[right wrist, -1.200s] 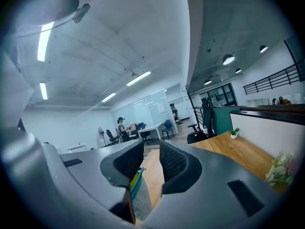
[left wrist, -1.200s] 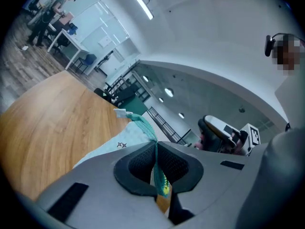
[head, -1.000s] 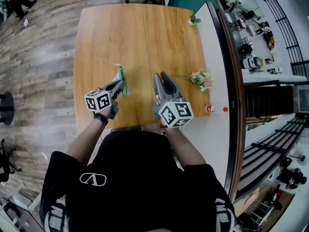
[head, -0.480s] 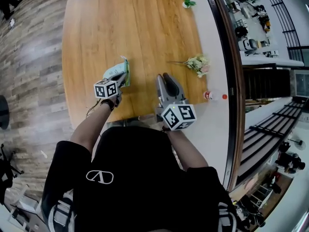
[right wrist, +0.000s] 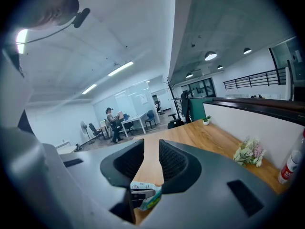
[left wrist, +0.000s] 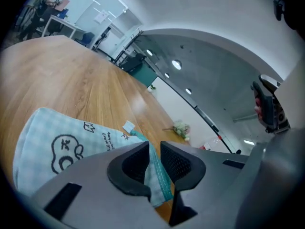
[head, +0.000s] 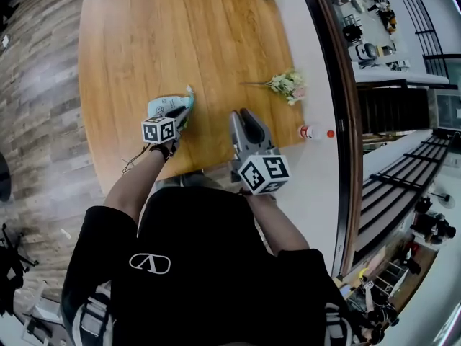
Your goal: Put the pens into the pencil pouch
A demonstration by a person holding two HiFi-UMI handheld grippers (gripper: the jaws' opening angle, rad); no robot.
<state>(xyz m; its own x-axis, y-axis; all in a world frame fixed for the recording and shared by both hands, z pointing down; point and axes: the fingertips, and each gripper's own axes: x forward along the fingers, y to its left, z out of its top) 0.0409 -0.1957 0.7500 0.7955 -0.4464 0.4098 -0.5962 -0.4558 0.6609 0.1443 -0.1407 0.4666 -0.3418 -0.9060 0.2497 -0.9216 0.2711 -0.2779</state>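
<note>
The pencil pouch [left wrist: 57, 137], flat on the wooden table [head: 180, 34] left of the flower sprig [head: 288, 85], may sag shut. The left gripper [left wrist: 153, 149] has just been opening its jaws, and the teal zip edge lies loose between them. The pouch is soft blue checked cloth. Nearer the sprig, the right gripper [right wrist: 151, 149] is narrowly parted and empty.

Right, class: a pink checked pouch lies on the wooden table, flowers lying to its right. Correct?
No: the checked pouch is pale blue, not pink, as the left gripper view shows; it lies on the wooden table, flowers to its right.
</note>
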